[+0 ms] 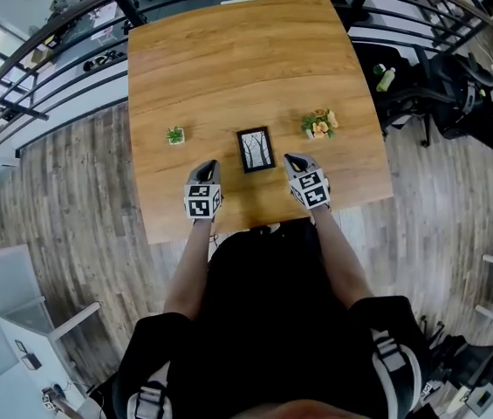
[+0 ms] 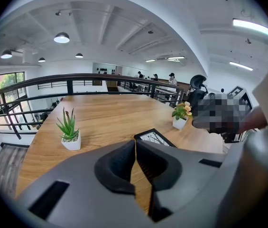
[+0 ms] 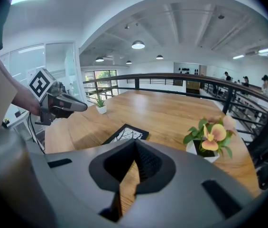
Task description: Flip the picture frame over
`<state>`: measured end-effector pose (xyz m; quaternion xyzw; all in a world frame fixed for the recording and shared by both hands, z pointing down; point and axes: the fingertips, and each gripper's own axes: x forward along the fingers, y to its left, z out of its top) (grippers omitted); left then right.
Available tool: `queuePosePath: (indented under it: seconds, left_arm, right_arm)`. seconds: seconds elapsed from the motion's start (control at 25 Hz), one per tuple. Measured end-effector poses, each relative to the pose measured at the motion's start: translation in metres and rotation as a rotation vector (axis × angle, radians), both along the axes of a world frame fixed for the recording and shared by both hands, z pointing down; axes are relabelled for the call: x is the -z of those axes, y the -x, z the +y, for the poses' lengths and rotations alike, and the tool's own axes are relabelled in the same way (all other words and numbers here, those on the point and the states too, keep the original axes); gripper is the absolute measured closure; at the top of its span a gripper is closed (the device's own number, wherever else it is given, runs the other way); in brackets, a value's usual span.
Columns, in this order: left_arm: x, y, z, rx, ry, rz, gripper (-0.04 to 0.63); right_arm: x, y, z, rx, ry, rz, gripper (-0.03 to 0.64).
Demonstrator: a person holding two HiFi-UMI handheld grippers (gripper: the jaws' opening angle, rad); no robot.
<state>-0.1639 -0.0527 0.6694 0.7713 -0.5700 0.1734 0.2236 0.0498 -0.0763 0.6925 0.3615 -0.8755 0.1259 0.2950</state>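
A black picture frame (image 1: pixel 255 149) lies flat on the wooden table (image 1: pixel 246 68), picture side up, showing bare trees on white. It also shows in the left gripper view as the frame (image 2: pixel 153 137) and in the right gripper view as the frame (image 3: pixel 125 133). My left gripper (image 1: pixel 208 166) hovers near the frame's lower left, shut and empty. My right gripper (image 1: pixel 292 160) hovers near its lower right, also shut and empty. Neither touches the frame. The left gripper (image 3: pixel 77 104) shows in the right gripper view.
A small green succulent in a white pot (image 1: pixel 174 135) stands left of the frame. A pot of orange flowers (image 1: pixel 320 124) stands to its right. The table's near edge runs just under both grippers. A black railing (image 1: pixel 71 51) surrounds the table; office chairs (image 1: pixel 464 85) are at the right.
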Motion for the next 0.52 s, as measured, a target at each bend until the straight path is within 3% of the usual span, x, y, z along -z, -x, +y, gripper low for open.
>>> queuePosePath:
  seconds: [0.52]
  left_arm:
    - [0.0032, 0.0001, 0.0061, -0.002, -0.005, 0.006, 0.569]
  right_arm:
    - [0.0039, -0.0018, 0.0027, -0.011, -0.024, 0.002, 0.609]
